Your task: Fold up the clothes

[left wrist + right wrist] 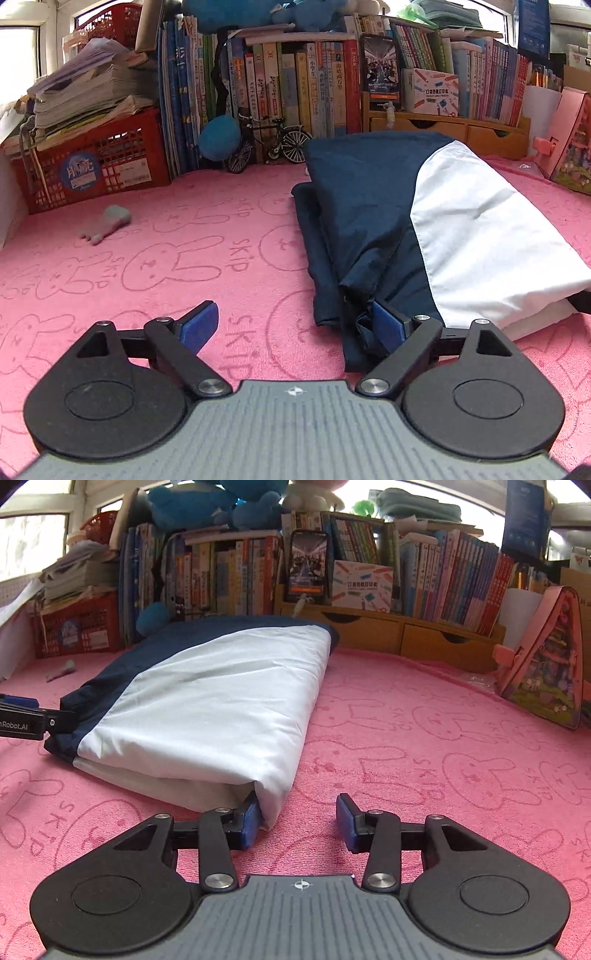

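Our left gripper has its blue-padded fingers spread wide at the bottom of the left wrist view; the right-hand pad touches the dark near edge of the folded garment, and nothing sits pinched between the two. In the right wrist view our right gripper shows a narrower gap with bare pink cloth between the pads, its left pad tucked against the near white corner of the garment, gripping nothing.

The folded navy and white garment lies on the pink bunny-print cover, filling the left centre of the right wrist view and the right half of the left one. Behind it, across the top of both frames, stands a row of books, with a red crate at upper left and a model bicycle just beside the garment's far end.
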`<state>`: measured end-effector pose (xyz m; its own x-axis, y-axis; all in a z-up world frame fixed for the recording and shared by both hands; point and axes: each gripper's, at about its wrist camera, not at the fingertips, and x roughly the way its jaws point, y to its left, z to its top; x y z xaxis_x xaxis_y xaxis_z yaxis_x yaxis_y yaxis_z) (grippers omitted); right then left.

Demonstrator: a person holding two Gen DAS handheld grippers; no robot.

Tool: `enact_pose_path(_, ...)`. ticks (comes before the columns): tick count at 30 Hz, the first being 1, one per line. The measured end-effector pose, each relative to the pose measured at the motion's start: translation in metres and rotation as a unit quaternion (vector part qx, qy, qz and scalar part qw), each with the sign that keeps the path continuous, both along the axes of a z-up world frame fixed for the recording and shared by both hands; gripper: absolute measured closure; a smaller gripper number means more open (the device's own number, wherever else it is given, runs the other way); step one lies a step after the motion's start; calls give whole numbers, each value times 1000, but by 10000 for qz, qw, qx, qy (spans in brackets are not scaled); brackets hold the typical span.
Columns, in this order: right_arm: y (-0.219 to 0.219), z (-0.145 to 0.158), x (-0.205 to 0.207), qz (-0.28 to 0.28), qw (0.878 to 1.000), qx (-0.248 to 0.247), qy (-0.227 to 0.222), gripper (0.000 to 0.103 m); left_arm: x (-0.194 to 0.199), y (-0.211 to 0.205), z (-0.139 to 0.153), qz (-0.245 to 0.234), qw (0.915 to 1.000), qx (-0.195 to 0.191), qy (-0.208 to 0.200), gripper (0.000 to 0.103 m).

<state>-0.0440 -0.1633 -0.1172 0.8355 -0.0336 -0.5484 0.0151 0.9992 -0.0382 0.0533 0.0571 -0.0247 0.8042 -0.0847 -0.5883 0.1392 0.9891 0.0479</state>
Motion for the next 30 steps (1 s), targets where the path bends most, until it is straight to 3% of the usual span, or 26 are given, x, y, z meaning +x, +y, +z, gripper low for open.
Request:
enact_pose_path(5, -2, -2, 0, 36, 10000, 48, 4, 59, 3, -3, -6, 87, 9998, -68, 148, 13)
enact_pose_path(10, -5, -3, 1, 32, 9999, 145, 30, 56, 8, 6, -7, 95, 9988, -374, 286, 11)
enact_pose_path(21, -8, -6, 4, -51, 9997, 219, 67, 50, 8, 6, -8, 76, 9988, -369, 298, 9)
enact_pose_path(26, -10, -4, 0, 88, 9997, 212, 52, 49, -7, 5, 0, -21, 9993, -359, 83, 12)
enact_pose_path(27, -11, -2, -4, 208, 9996, 180, 28, 47, -12, 5, 3, -81, 9993, -354, 33, 12)
enact_pose_path(30, -16, 4, -16, 695, 9974, 190, -13, 30, -28, 4, 12, -440, 9981, -422, 88, 10)
